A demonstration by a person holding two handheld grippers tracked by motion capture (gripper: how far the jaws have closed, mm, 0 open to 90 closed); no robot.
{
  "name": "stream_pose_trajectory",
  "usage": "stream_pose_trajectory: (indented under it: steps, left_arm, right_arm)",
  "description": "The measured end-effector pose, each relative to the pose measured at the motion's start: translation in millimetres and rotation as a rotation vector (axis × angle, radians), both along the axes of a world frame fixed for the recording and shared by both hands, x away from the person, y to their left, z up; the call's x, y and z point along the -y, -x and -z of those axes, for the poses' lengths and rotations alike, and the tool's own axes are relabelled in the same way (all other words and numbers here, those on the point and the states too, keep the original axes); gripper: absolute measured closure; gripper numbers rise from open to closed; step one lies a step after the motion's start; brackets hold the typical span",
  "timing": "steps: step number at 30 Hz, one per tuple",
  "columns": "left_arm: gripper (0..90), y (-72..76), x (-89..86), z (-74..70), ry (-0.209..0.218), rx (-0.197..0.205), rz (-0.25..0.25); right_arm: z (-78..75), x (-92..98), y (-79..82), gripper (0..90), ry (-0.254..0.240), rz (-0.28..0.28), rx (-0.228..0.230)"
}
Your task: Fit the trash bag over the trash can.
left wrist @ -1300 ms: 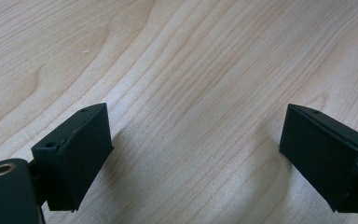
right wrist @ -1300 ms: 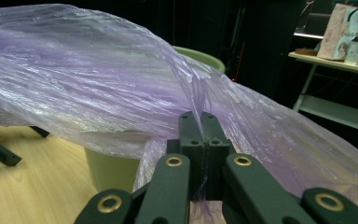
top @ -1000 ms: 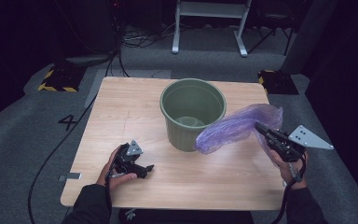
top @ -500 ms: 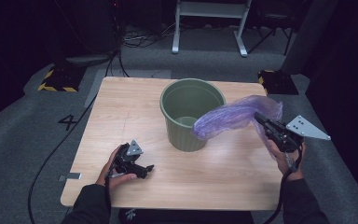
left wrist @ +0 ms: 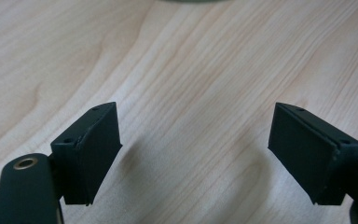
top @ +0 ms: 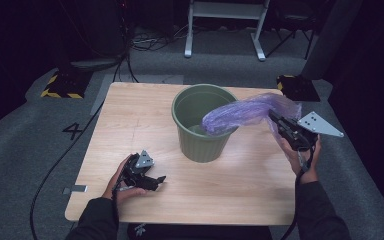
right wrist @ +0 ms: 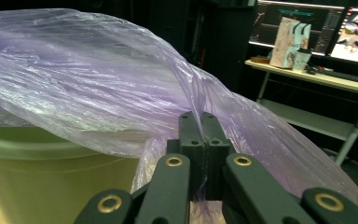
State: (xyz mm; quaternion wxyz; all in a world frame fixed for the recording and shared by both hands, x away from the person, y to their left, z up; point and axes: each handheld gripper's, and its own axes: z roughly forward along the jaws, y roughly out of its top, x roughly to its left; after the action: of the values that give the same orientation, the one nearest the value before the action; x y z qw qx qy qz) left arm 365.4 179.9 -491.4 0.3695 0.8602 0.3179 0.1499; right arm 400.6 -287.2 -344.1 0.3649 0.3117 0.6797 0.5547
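1. Now the right claw (top: 276, 119) is staying clamped on a pinch of the purple plastic bag (top: 245, 113), its two black jaws pressed flat together with the film caught between them, as the right gripper view (right wrist: 203, 140) is showing.
2. Compared with a second ago, that claw is carrying the bag up and across toward the green bin (top: 203, 123); the bag's loose end, which was hanging beside the bin's wall, is now reaching over the rim and into the mouth.
3. That is suggesting the work is the lining of the bin, and it is looking only begun: the bag is lying bunched across one side of the opening, not yet spread round the rim.
4. Meanwhile the left claw (top: 152, 182) is resting low on the desk (top: 130, 120) in the person's left hand, well apart from the bin; its jaws have just been closing a little, yet they are standing apart with nothing but bare wood between them (left wrist: 196, 154).
5. The bag is looking thin, translucent and crinkly, catching light in fine creases, so it is likely slipping and billowing easily.
6. The bin is looking like smooth, rigid plastic, round and tapering downward; the desk is showing pale wood grain.
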Motion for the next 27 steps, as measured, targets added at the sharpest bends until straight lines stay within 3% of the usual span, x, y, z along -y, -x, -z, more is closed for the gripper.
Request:
stream_pose_trajectory:
  steps: [9, 15, 21, 25, 26, 27]
  left_arm:
    - [15.9, 10.2, -2.8, -32.8, 0.077, 0.107, -0.017]
    - [16.0, 13.3, -2.8, -48.2, 0.094, 0.151, -0.005]
    - [16.3, 5.9, -5.8, -59.3, 0.066, 0.17, 0.005]
    - [16.9, -3.4, -9.4, -67.3, 0.118, 0.164, -0.003]
    - [17.1, -5.0, -9.3, -73.6, 0.144, 0.18, -0.002]
    - [17.3, -5.0, -9.3, -73.6, 0.144, 0.18, -0.002]
  right_arm:
    - [4.1, -10.4, -12.6, 90.0, 0.052, 0.059, -0.007]
    - [5.7, -12.4, -15.5, 90.0, 0.073, 0.076, -0.009]
    - [4.8, -11.5, -19.0, 90.0, 0.074, 0.081, -0.027]
    - [3.7, -13.8, -20.0, 90.0, 0.085, 0.08, -0.026]
    - [3.5, -15.0, -20.3, 90.0, 0.091, 0.081, -0.026]
    - [3.5, -15.0, -20.3, 90.0, 0.091, 0.081, -0.026]
